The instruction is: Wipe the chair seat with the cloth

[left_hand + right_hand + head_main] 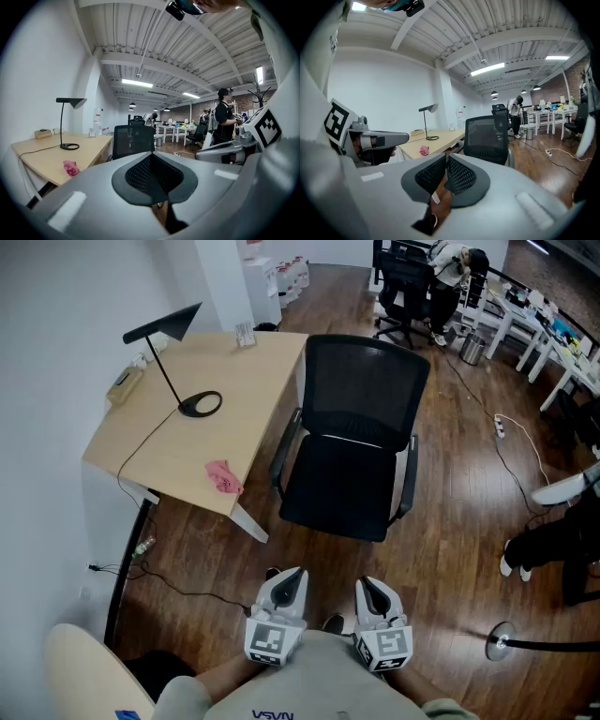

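- The cloth point(223, 475) is a small pink crumpled thing lying on the wooden desk point(178, 442), near the front edge and close to the corner on the chair's side. It's well apart from both grippers.
- The chair point(361, 381) is a black office one with a mesh back, parked just beside the desk's right edge. Its seat point(336, 491) faces the person, who stands a little way back from it.
- The left gripper point(292, 577) is held low, close to the person's body, and points toward the chair. In the left gripper view its two pads are pressed together, so it's closed and has hold of nothing.
- The right gripper point(367, 584) sits just beside the left one and also aims at the chair. Its pads are pretty much together with only a sliver of a gap at the tips, and it's holding nothing either.
- A black desk lamp point(199, 404) stands on the desk behind the cloth, with its cord point(141, 448) running off the desk's left edge.
- Further back on the wood floor point(450, 521) there's another black chair point(405, 292) and white tables point(525, 324), with a person bent over beside them.
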Available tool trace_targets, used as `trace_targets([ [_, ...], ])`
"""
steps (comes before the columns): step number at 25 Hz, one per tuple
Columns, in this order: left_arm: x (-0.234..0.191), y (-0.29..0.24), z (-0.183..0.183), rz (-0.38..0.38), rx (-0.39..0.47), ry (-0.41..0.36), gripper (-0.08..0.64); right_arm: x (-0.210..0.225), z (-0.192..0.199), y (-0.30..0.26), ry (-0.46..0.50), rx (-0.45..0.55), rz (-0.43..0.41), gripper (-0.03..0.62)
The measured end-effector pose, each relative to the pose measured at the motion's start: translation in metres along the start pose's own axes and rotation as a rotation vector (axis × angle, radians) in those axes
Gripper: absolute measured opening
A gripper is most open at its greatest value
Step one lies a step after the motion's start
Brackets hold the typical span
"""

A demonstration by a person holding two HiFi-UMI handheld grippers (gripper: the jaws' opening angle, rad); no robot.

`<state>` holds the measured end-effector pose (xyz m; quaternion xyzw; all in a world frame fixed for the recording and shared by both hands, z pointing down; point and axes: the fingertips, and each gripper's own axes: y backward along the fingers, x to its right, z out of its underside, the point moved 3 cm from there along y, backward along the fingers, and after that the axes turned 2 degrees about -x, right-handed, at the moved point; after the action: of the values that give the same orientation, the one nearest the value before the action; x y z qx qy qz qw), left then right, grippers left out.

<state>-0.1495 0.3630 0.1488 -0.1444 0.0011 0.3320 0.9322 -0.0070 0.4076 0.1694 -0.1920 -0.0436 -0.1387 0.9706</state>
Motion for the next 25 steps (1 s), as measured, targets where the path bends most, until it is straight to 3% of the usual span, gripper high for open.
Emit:
trace_targets([
  [8, -0.091, -0.046, -0.008, 0.005, 0.007, 0.025, 0.005, -0.014, -0.025, -0.094, 0.025, -0.031, -0.004, 0.052],
  [17, -0.245, -0.078, -0.026, -0.126, 0.015, 0.051, 0.005, -0.074, -0.086, -0.238, 0.145, -0.033, -0.098, 0.078],
  [25, -0.359, -0.065, -0.018, -0.249, 0.036, 0.100, 0.005, -0.154, -0.096, -0.352, 0.283, -0.109, -0.249, 0.086],
])
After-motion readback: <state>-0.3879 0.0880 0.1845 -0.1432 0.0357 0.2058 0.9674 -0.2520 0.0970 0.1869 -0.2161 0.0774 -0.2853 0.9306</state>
